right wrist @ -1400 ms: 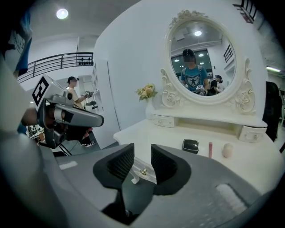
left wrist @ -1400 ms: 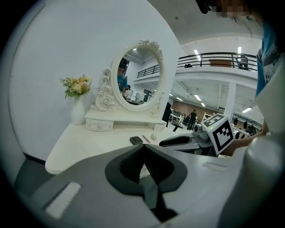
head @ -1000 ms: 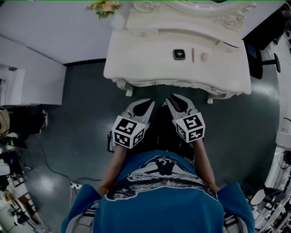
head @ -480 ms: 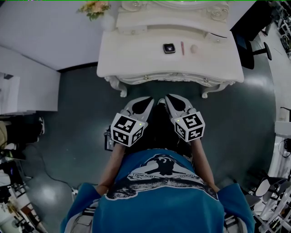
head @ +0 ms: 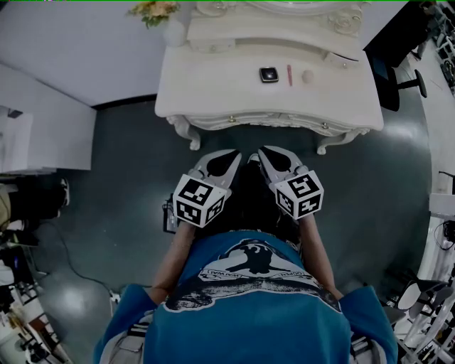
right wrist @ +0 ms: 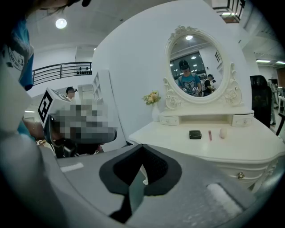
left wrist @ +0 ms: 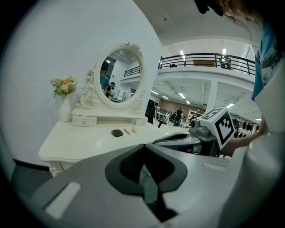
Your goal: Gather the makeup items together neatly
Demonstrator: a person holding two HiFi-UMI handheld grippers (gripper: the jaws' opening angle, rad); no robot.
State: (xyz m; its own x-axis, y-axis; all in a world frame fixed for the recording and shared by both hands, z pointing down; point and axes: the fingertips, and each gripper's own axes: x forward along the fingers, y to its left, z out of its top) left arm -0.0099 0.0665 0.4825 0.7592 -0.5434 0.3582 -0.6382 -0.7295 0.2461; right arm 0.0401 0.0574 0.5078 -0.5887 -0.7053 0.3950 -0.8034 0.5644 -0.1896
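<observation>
Three makeup items lie in a row on the white dressing table (head: 213, 85): a black compact (head: 269, 74), a thin pink lipstick (head: 289, 75) and a pale egg-shaped sponge (head: 308, 76). The left gripper view shows the same compact (left wrist: 117, 132), lipstick (left wrist: 126, 131) and sponge (left wrist: 134, 129), and the right gripper view the compact (right wrist: 194, 134), lipstick (right wrist: 209, 135) and sponge (right wrist: 223, 132). My left gripper (head: 232, 154) and right gripper (head: 264, 152) hang side by side in front of my chest, well short of the table. Both are shut with nothing between the jaws.
A vase of flowers (head: 160, 11) stands at the table's back left corner, and an oval mirror (right wrist: 199, 64) rises above small drawers (right wrist: 171, 120). A black chair (head: 405, 78) stands right of the table, a white cabinet (head: 43, 121) to the left. Cables lie on the dark floor (head: 85, 263).
The dressing table now sits a little higher and further left in the head view. Both grippers stay side by side in front of me, slightly higher.
</observation>
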